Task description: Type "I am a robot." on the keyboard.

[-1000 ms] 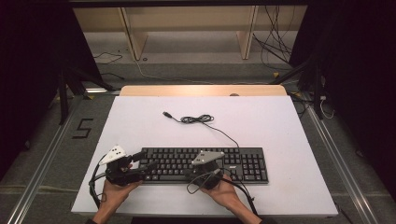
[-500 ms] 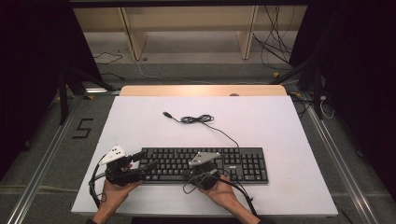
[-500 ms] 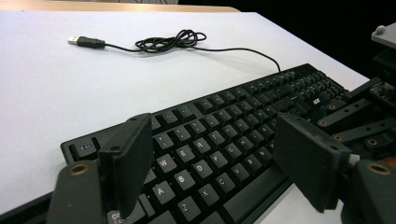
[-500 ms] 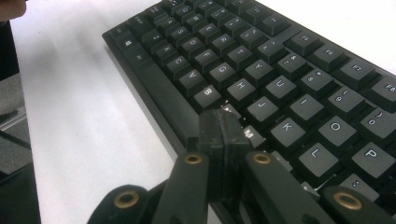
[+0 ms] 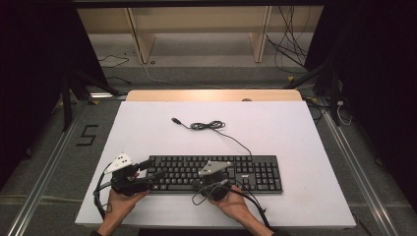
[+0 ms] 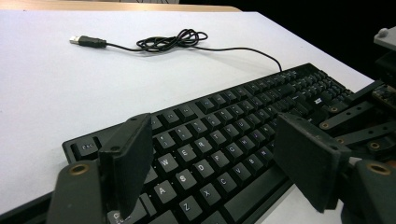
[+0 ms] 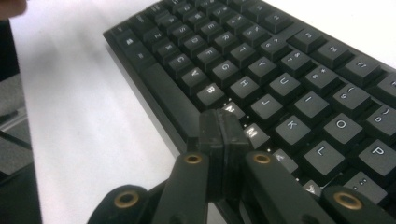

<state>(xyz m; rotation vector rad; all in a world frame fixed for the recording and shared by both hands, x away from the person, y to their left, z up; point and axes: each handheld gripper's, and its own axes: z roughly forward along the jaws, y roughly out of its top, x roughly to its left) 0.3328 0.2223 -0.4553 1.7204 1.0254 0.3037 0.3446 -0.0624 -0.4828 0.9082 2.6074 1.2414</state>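
A white table point(image 5: 295, 147) is standing on a grey floor point(image 5: 44, 162), with dark curtains to either side and a pale wooden shelf frame point(image 5: 196, 29) beyond its far edge. A strip of bare wood point(image 5: 211, 95) is showing along the table's far side, and a black mark shaped like a 5 point(image 5: 86, 135) is lying on the floor to the left.

A black keyboard point(image 5: 246, 169) is lying flat near the table's front edge, roughly centred. Its cable point(image 5: 231, 137) is running from the back edge toward the middle of the table, where it is gathering into a loose coil point(image 5: 206, 126) and ending in a free USB plug point(image 5: 175, 120) (resting on the bare tabletop, well apart from the keyboard).

The left gripper point(image 5: 152, 174) is sitting at the keyboard's left end, held in the left hand point(image 5: 118, 201). Its jaws are standing wide apart over the left-hand letter keys, gripping nothing; whether the pads are touching the keys cannot be told.

The right gripper point(image 7: 223, 128) is sitting at the keyboard's front edge near its middle, held in the right hand point(image 5: 233, 204). Its jaws are pressed fully together with nothing between them, the tips lying over the N and M keys beside the space bar point(image 7: 163, 86); contact with the keys cannot be confirmed.
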